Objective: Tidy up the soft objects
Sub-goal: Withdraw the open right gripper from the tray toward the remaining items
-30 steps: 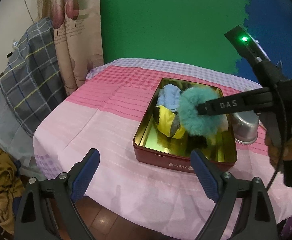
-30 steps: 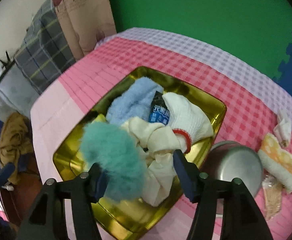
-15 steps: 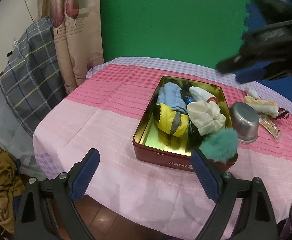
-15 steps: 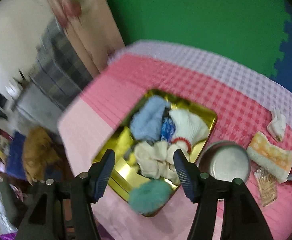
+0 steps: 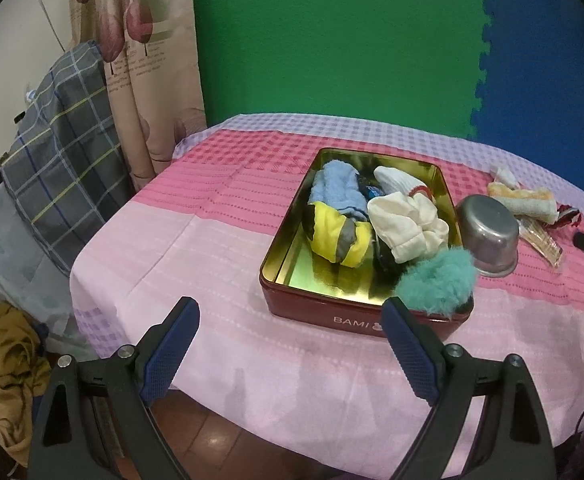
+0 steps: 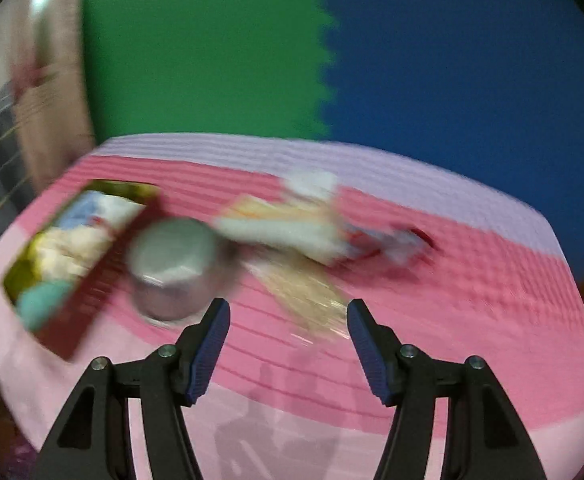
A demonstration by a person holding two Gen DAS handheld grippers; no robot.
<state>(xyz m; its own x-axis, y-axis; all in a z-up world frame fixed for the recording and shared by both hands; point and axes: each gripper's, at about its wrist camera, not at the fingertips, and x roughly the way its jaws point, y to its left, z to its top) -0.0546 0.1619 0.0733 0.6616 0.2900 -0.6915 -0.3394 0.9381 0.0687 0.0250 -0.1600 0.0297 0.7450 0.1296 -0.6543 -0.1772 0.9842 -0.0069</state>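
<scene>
A red tin with a gold inside sits on the pink tablecloth. It holds a blue cloth, a yellow and grey piece, white socks and a teal fluffy ball at its near right corner. My left gripper hangs open in front of the tin, with nothing between its fingers. In the blurred right wrist view my right gripper is open and empty above the cloth, with the tin far to its left and an orange and white towel ahead.
An upturned steel bowl stands right of the tin. Beyond it lie the folded towel, a clear packet of sticks and red-trimmed scraps. A plaid-covered chair stands left of the table.
The right gripper let go of the teal fluffy ball, which now lies in the tin's near right corner. It then swung away to the right, out of the left wrist view.
</scene>
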